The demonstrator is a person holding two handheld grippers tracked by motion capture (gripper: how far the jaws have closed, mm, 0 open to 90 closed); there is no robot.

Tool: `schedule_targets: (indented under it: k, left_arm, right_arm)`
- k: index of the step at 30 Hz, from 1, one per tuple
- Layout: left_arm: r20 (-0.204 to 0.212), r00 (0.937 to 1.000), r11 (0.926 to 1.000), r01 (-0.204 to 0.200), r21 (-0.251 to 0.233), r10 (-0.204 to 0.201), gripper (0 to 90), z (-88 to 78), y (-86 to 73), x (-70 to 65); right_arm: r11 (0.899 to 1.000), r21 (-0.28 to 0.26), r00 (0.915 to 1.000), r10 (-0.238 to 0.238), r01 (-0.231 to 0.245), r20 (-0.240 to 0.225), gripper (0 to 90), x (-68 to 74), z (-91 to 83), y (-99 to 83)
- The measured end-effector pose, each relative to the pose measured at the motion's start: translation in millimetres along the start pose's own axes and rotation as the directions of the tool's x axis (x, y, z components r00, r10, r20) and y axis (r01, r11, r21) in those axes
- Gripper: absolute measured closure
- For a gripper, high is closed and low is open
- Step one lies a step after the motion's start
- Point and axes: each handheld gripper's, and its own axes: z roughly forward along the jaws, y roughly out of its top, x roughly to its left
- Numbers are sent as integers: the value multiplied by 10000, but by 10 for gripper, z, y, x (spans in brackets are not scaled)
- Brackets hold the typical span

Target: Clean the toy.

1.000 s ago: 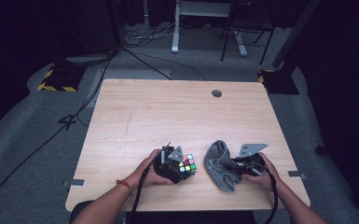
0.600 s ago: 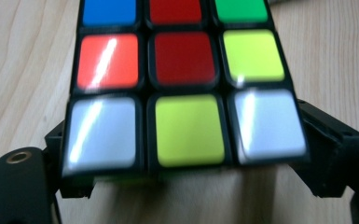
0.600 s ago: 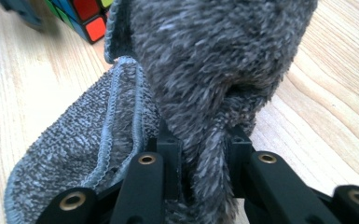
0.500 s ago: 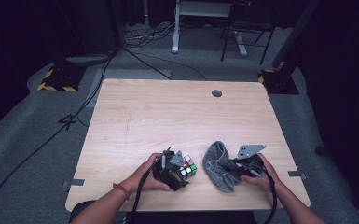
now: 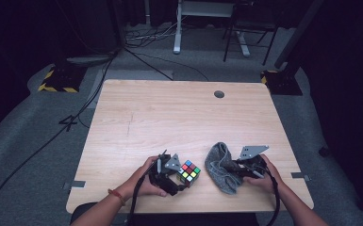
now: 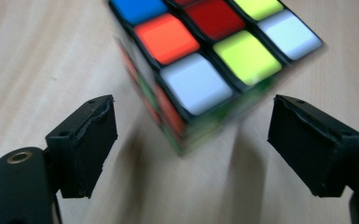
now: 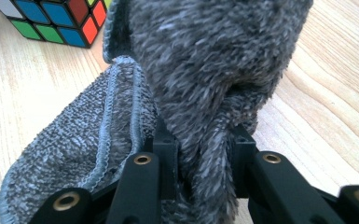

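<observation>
Puzzle cube [image 5: 189, 171], 3x3 coloured stickers on black plastic, sits flat on the wooden table near its front edge; top face shows blue, red, orange, yellow, white and green squares. Grey terry cloth [image 5: 220, 165] lies just right of the cube, apart from it, bunched and partly lifted into a fold, stitched hem visible along 1 edge, fuzzy pile outward

Light wooden table [image 5: 179, 117] with a round cable grommet [image 5: 219, 94] near its far edge; grey carpet [image 5: 33, 141] all around; black cables [image 5: 136, 52] trailing across it; white desk legs [image 5: 177, 28] and a dark chair base [image 5: 245, 37] behind; yellow-black hazard-striped blocks [image 5: 56, 82] at the corners; dim, dark surroundings.
</observation>
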Motion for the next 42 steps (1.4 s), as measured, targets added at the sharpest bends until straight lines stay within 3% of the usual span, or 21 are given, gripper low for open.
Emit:
schedule_targets:
  k: [1, 2, 5, 8, 12, 15, 18, 21, 28, 29, 31, 32, 36, 42]
  left_arm:
    - [-35, 9998, 9998, 185, -70, -185, 161, 19, 25, -3]
    - [-386, 9987, 9994, 318, -139, -323, 152, 47, 50, -32]
    - [-1029, 9944, 9997, 226, 8, -224, 149, 141, 91, -144]
    - [-1352, 9906, 9996, 210, 174, -184, 156, 210, 114, -221]
    - [-1118, 9934, 9997, -240, 0, 239, 153, 236, 164, -188]
    - [-793, 9962, 9993, 368, 53, -362, 138, 303, 197, -127]
    - [-942, 9953, 9995, 207, -249, -230, 132, 349, 238, -158]
    - [-1210, 9920, 9989, 329, -324, -366, 136, 386, 285, -189]
    - [-1310, 9911, 9983, 174, -564, -247, 146, 386, 327, -197]
    - [-1321, 9910, 9976, 129, -674, -218, 164, 371, 321, -195]
    - [-1545, 9877, 9959, 118, -899, -257, 287, 332, 305, -182]
    - [-1439, 9891, 9946, 163, -1024, -310, 325, 313, 298, -159]
    - [-1294, 9914, 9952, 75, -977, -202, 332, 292, 285, -120]
    - [-1069, 9938, 9939, -427, -1013, 318, 340, 247, 300, -111]
  right_arm:
    - [10000, 7, 10000, -1, 1, 17, 717, 2, -1, 0]
    - [10000, 6, 10000, 1, -1, 33, 716, 3, -1, 0]
    - [10000, 6, 10000, -16, 16, 59, 716, 6, -1, -1]
    - [10000, 1, 10000, -11, 11, 54, 715, 5, -1, -2]
    - [10000, 18, 10000, -26, 26, 76, 715, 7, -1, 0]
    - [10000, 24, 10000, -12, 12, 79, 713, 8, 3, 1]
    - [10000, 13, 10000, 6, -6, 88, 712, 10, 7, 1]
    - [10000, 36, 10000, -6, 6, 99, 711, 10, 6, 2]
    - [10000, 48, 9999, -21, 20, 146, 710, 19, 4, 2]
    - [10000, 49, 9999, -20, 19, 137, 710, 17, 4, 3]
    - [10000, 37, 9999, -22, 22, 130, 709, 13, 6, 2]
    - [10000, 36, 9999, -12, 11, 145, 709, 15, 7, 3]
    - [10000, 47, 9999, -53, 52, 158, 710, 22, 5, 4]
    - [9997, -170, 9996, -163, 167, 241, 749, 27, -29, 13]
